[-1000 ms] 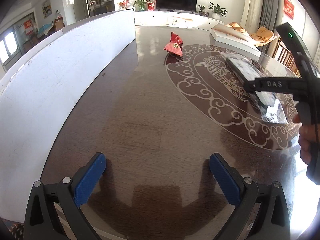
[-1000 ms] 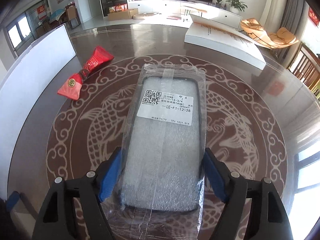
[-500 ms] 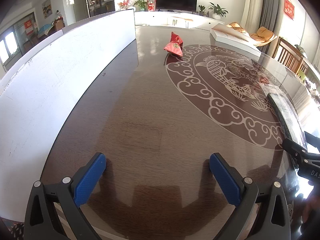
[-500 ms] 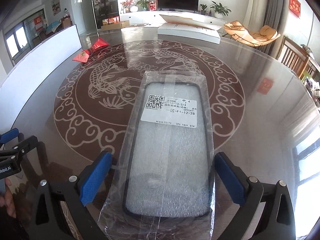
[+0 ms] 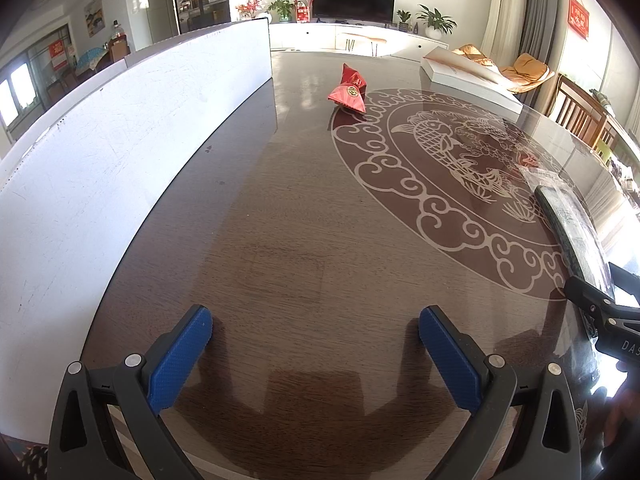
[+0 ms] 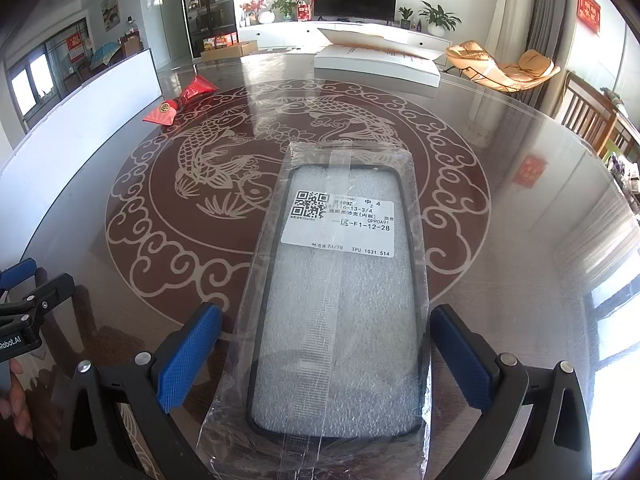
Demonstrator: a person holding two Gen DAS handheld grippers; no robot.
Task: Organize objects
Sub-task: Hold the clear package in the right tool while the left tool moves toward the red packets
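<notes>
Right wrist view: right gripper is sitting with its blue pads spread wide, one on each side of the bagged phone case, neither pad touching the plastic. The case is lying flat on the glass-topped table, near end between the pads, far end reaching onto the fish medallion; a white label with a QR code is facing up. Red pouch is lying well apart at the far left of the medallion, near the white board. A flat white box is resting at the far table edge. Left gripper is hovering over bare wood, pads spread apart, nothing between them; the red pouch is showing far ahead of it, and the phone case is lying off to its right by the other gripper.
</notes>
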